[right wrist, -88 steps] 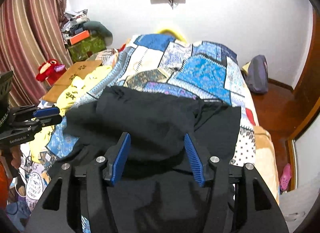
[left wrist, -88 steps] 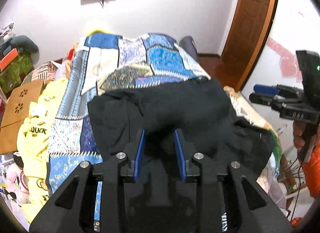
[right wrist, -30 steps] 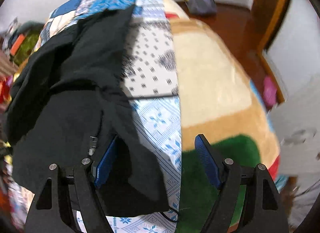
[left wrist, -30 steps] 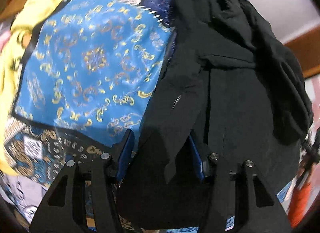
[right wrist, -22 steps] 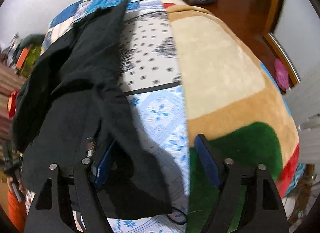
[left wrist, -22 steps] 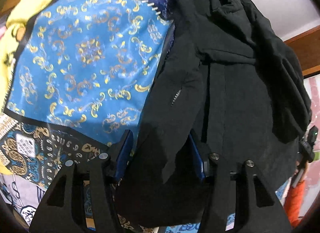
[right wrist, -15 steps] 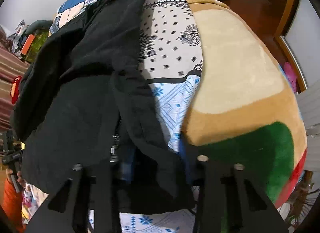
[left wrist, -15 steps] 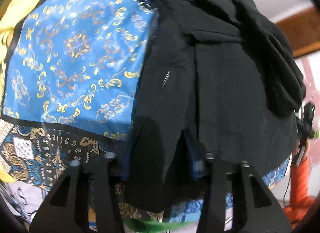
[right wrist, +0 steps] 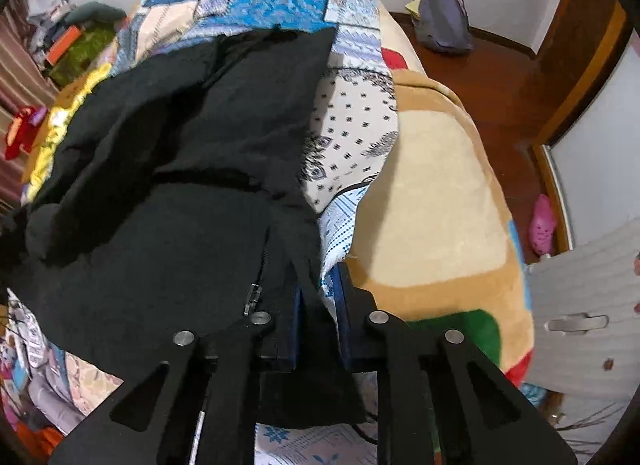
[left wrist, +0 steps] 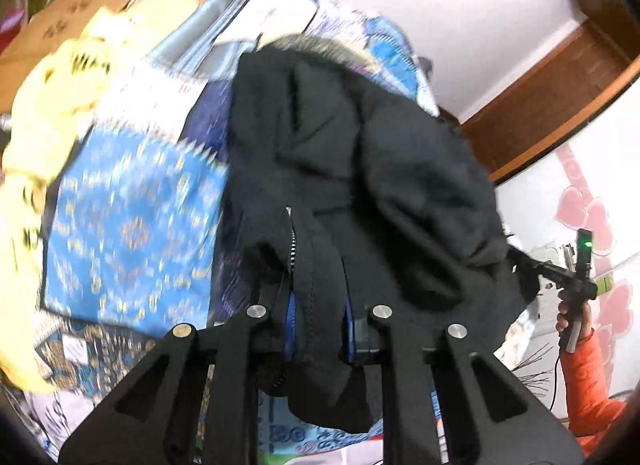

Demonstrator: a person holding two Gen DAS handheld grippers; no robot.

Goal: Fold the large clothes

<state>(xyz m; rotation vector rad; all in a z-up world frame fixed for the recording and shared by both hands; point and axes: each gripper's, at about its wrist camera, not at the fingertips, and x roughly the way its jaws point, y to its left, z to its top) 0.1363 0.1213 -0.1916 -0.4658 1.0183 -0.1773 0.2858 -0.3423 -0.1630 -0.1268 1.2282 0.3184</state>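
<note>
A large black zip-up garment (left wrist: 360, 185) lies partly folded on a patchwork bedspread (left wrist: 128, 225). My left gripper (left wrist: 318, 321) is shut on the garment's near left bottom corner, beside its zipper, and the cloth hangs over the pads. In the right wrist view the same garment (right wrist: 192, 169) spreads across the bed, and my right gripper (right wrist: 320, 321) is shut on its near right bottom corner, next to the zipper pull. The right hand and its gripper (left wrist: 576, 277) show at the left view's right edge.
A tan, green and red blanket (right wrist: 432, 201) covers the bed's right side. A yellow cloth (left wrist: 44, 105) lies along the left side. A grey bag (right wrist: 442, 19) sits on the wooden floor by the door. A cluttered pile (right wrist: 68, 41) stands at the far left.
Both grippers went from open around the garment's near corners to shut on them. Both views have tilted up and the corners have risen a little off the bedspread.
</note>
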